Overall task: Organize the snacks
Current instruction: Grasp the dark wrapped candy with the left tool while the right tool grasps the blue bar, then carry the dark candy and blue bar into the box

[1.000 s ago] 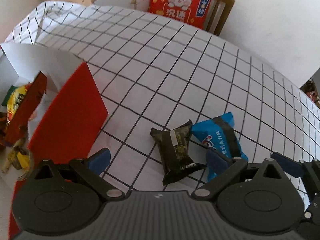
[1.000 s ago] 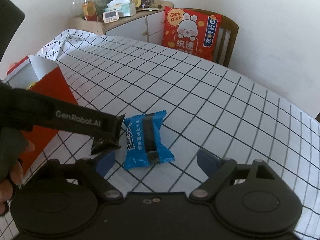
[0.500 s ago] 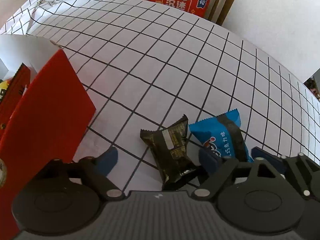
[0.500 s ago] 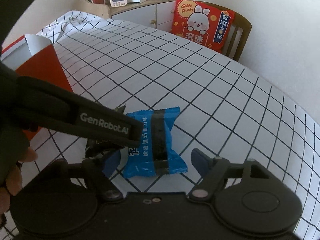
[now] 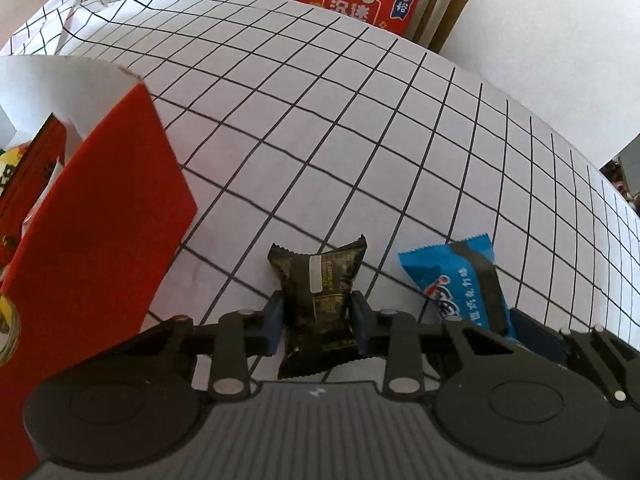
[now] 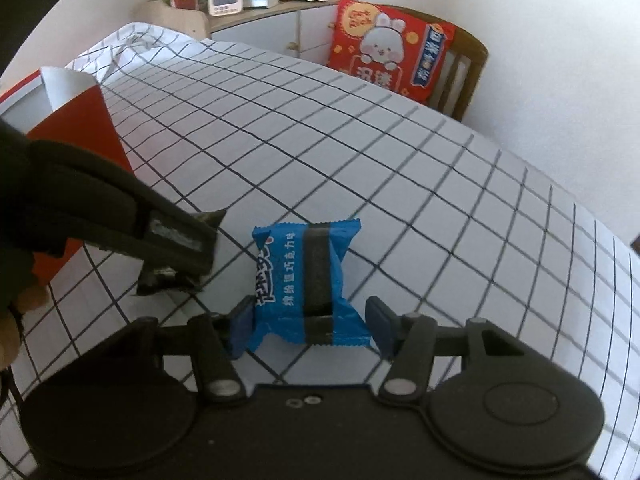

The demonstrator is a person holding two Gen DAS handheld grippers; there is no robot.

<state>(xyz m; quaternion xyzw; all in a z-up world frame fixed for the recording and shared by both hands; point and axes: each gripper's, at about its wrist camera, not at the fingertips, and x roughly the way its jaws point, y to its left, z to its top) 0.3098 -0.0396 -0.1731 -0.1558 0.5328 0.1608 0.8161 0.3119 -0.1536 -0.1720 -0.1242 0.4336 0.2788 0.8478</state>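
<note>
While the left gripper (image 5: 318, 322) closes, pads touching the dark snack packet (image 5: 320, 300), a red box (image 5: 92, 240) stands left and a blue snack packet (image 5: 460, 280) right. Seen from the right gripper (image 6: 310, 326), still closing, that blue packet (image 6: 304, 280) sits between unpressed pads; a cushion (image 6: 388, 52) lies far.

My left tongs (image 5: 318, 322) and right tongs (image 6: 310, 326) crowd side by side, little gap between them. The red box (image 5: 92, 232) walls off my left, close beside the dark packet (image 5: 318, 296). Ahead, the gridded surface (image 5: 360, 140) runs bare to the chair (image 6: 460, 80) and the cushion (image 6: 388, 52).
</note>
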